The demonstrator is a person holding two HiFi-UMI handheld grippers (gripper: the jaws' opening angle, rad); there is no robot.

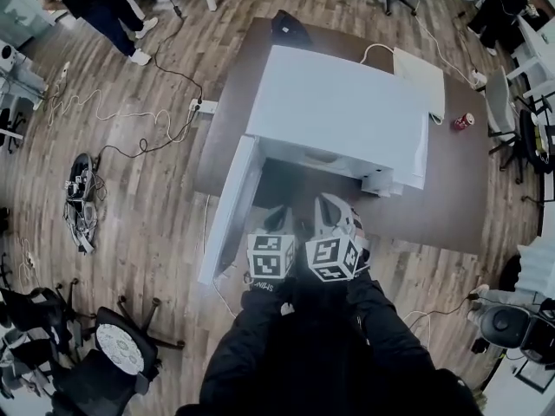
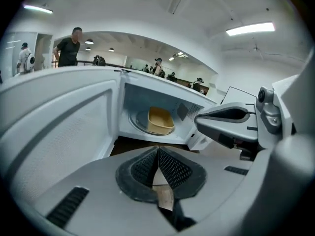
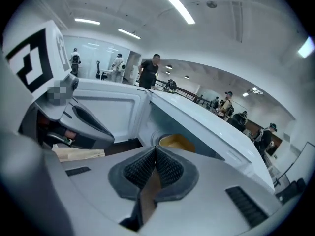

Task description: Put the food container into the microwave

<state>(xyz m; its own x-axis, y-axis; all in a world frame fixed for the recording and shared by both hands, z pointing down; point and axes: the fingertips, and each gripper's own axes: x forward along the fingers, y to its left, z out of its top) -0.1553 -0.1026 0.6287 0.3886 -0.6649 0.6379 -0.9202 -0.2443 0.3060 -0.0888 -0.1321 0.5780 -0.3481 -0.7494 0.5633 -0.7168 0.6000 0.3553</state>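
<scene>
A yellow food container (image 2: 159, 120) sits on the turntable inside the white microwave (image 1: 347, 111), whose door (image 1: 230, 208) hangs open to the left. The container also shows in the right gripper view (image 3: 178, 142), partly behind the jaws. My left gripper (image 2: 158, 156) is shut and empty, held in front of the open cavity. My right gripper (image 3: 155, 157) is also shut with nothing in it, close beside the left one. In the head view both grippers, left (image 1: 276, 224) and right (image 1: 334, 217), hover side by side just before the microwave opening.
The microwave stands on a brown table (image 1: 451, 206) with a red can (image 1: 463, 121) at its right end. Cables and a power strip (image 1: 205, 107) lie on the wooden floor to the left. Office chairs (image 1: 121, 343) stand around. People stand in the background.
</scene>
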